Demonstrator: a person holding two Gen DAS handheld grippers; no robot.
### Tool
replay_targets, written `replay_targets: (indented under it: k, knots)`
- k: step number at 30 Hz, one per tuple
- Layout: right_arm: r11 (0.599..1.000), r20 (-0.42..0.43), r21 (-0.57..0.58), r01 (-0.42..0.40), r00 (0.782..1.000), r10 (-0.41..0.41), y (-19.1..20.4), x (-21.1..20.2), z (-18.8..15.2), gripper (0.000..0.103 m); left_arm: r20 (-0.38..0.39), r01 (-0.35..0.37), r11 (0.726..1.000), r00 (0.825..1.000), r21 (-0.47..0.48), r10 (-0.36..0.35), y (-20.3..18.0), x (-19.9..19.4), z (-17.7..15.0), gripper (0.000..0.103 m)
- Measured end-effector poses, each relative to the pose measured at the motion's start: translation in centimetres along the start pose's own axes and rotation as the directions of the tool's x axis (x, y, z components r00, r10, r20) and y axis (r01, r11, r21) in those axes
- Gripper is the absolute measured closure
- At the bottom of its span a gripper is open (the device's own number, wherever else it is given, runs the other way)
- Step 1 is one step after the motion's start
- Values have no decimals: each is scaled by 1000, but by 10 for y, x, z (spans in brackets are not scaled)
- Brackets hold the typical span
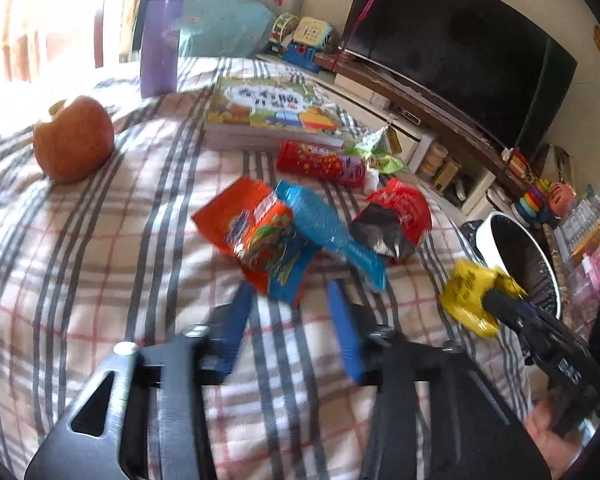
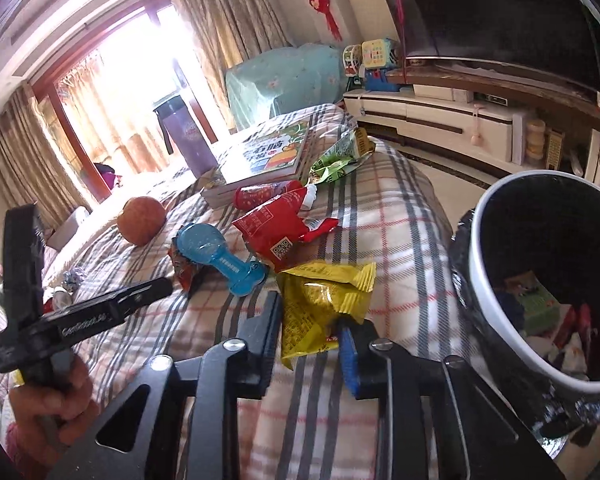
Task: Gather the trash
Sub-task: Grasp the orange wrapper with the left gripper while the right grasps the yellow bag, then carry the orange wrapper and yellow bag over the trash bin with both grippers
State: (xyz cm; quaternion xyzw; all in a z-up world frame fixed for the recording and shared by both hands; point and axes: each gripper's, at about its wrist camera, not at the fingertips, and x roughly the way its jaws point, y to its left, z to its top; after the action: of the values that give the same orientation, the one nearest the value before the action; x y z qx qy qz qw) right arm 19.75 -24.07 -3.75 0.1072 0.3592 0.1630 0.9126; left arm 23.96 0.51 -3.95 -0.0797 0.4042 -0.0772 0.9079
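The right tongs (image 2: pixel 312 332) are gripping a yellow wrapper (image 2: pixel 320 300), their pads pressing on its lower end, and holding it just beside the bin (image 2: pixel 476 264) at the edge of the bed (image 2: pixel 380 216). The bin, white-rimmed with a dark liner, is already holding several wrappers. In the left wrist view the same yellow wrapper (image 1: pixel 468 292) is hanging at the tip of the right tongs (image 1: pixel 496 300), close to the bin's rim (image 1: pixel 488 236).

The left tongs (image 1: pixel 292 320) are standing partly open over the checked blanket, with nothing between their blue fingers (image 1: pixel 236 320); the orange packet (image 1: pixel 252 232) is lying just ahead of the tips, apart from them. A blue plastic piece (image 1: pixel 328 228) is lying across that packet, and a red packet (image 1: pixel 400 208) is lying to its right. Farther back a red tube (image 1: pixel 320 164) and a green wrapper (image 1: pixel 376 152) are lying against a picture book (image 1: pixel 272 112). An apple (image 1: pixel 74 144) is sitting alone to the left, and a purple bottle (image 1: pixel 160 40) is standing upright at the far side. A hand (image 2: pixel 48 404) is gripping the left tool's handle in the right wrist view.
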Motion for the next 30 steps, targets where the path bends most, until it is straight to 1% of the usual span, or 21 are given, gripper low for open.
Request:
replay_targets:
  k: [2, 5, 6, 7, 9, 10, 11, 12, 13, 14, 15, 20, 26, 30]
  knots:
    - [1000, 3, 0, 0, 1000, 0, -1, -5, -2, 77, 7, -44, 999, 999, 10, 43, -3, 7, 4, 47]
    - [1000, 5, -14, 2, 1000, -2, -3, -12, -6, 79, 9, -85, 996, 996, 17, 85, 0, 18, 11, 44]
    - [1000, 2, -16, 1, 1000, -1, -4, -13, -7, 79, 9, -93, 995, 996, 22, 93, 0, 21, 13, 39]
    - [1000, 0, -17, 1, 1000, -1, -4, -14, -8, 79, 11, -102, 994, 995, 32, 101, 1, 27, 15, 37]
    - [1000, -3, -14, -3, 1000, 3, -4, -15, -10, 79, 17, -114, 992, 993, 55, 113, 2, 37, 19, 37]
    - [1000, -4, -13, -5, 1000, 5, -4, -16, -11, 79, 11, -114, 991, 993, 64, 113, 2, 43, 20, 39]
    - [1000, -6, -13, -7, 1000, 7, -4, -17, -13, 80, -4, -102, 993, 995, 66, 102, 2, 50, 21, 57]
    - [1000, -8, -14, -7, 1000, 7, -4, -17, -14, 80, -28, -91, 994, 995, 65, 93, 3, 56, 22, 71]
    - [1000, -9, -14, -7, 1000, 6, -4, -17, -15, 80, -26, -88, 994, 996, 64, 90, 3, 57, 23, 72]
    - [1000, -9, -12, -5, 1000, 5, -4, -18, -17, 80, -20, -78, 995, 997, 66, 79, 4, 56, 24, 83]
    - [1000, -10, -9, -6, 1000, 6, -5, -19, -18, 80, -22, -68, 995, 997, 69, 70, 4, 56, 24, 91]
    - [1000, -5, -5, -8, 1000, 8, -6, -25, -20, 80, -19, -57, 996, 998, 69, 59, 2, 43, 13, 94]
    - [1000, 6, -6, -6, 1000, 6, -9, -35, -24, 80, -24, 23, 999, 999, 47, -22, -8, 11, -15, 94]
    - [1000, 11, -11, 8, 1000, -8, -13, -43, -28, 80, -25, 84, 995, 996, 52, -82, -23, -6, -26, 94]
